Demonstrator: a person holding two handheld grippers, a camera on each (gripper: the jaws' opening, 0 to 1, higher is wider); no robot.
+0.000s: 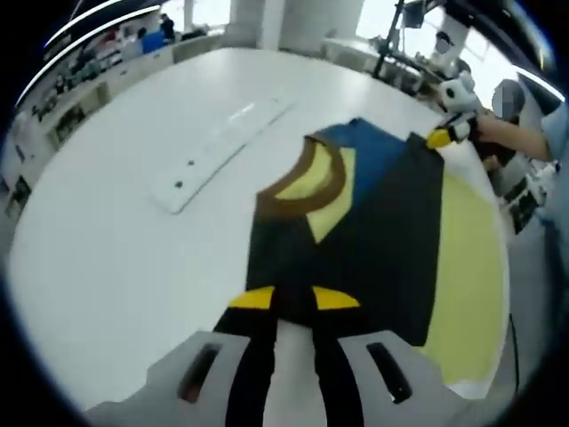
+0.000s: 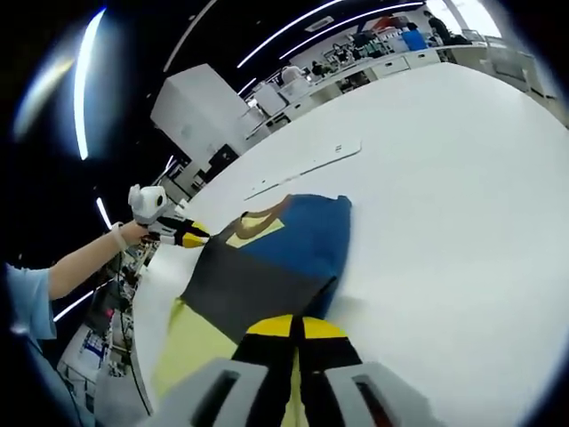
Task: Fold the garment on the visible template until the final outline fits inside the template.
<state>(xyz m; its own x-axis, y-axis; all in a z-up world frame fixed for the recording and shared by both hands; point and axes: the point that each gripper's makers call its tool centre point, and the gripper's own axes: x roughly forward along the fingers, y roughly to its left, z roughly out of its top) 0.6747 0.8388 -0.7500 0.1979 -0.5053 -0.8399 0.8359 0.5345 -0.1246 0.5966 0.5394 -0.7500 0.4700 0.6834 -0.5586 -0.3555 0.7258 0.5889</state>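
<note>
The garment [image 1: 364,249] lies on the white table, dark grey and blue with a brown collar [image 1: 313,182] and pale yellow lining. It partly covers the yellow template [image 1: 471,258]. My left gripper [image 1: 293,301] is shut on the garment's near dark edge. At the far corner the right gripper [image 1: 440,138] pinches the fabric, held by a person's hand. In the right gripper view the garment [image 2: 267,258] spreads ahead of my right gripper [image 2: 296,327], whose yellow tips meet on its edge. The template [image 2: 191,347] shows at lower left, and the left gripper [image 2: 191,236] holds the opposite corner.
A long white strip [image 1: 218,147] lies on the table beyond the garment, also seen as the strip [image 2: 307,166] in the right gripper view. The round white table [image 2: 444,178] stretches wide on the far side. Benches, equipment and people stand along the room's edges.
</note>
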